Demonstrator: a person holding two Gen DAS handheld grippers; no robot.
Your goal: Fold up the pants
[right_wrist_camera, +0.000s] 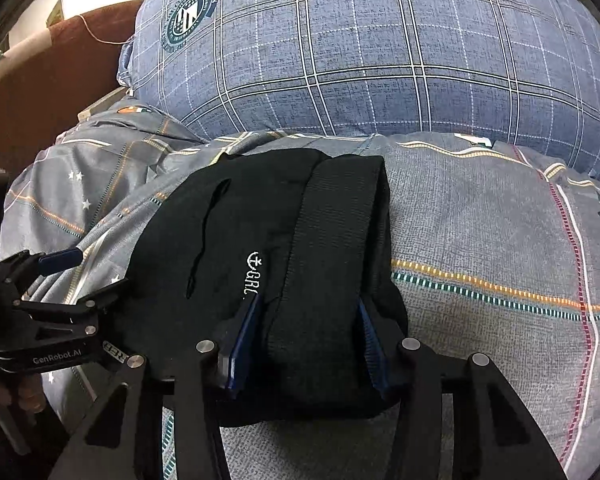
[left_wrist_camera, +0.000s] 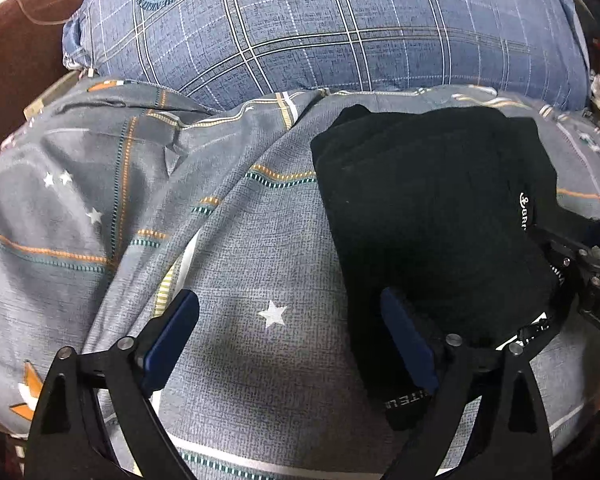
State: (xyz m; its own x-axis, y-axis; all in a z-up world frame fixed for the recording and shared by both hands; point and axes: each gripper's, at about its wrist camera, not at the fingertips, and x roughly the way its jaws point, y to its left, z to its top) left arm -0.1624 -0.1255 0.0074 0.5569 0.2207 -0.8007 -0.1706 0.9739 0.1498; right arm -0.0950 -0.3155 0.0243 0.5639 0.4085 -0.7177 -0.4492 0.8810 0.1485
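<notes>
The black pants (left_wrist_camera: 428, 216) lie folded into a compact bundle on the grey patterned bed sheet (left_wrist_camera: 260, 248). They also show in the right wrist view (right_wrist_camera: 260, 264), with white lettering and the waistband on top. My left gripper (left_wrist_camera: 292, 332) is open over the sheet; its right finger (left_wrist_camera: 408, 340) touches the bundle's left edge. My right gripper (right_wrist_camera: 306, 340) has its jaws apart, straddling the thick waistband fold at the bundle's near end. Its blue pads (right_wrist_camera: 242, 344) press against the cloth on both sides. The left gripper shows in the right wrist view (right_wrist_camera: 68, 280) at the bundle's left.
A large blue plaid pillow (left_wrist_camera: 332, 28) lies right behind the pants, seen too in the right wrist view (right_wrist_camera: 380, 48). A brown upholstered headboard (right_wrist_camera: 48, 80) stands at the far left. The sheet (right_wrist_camera: 480, 248) stretches to the right of the bundle.
</notes>
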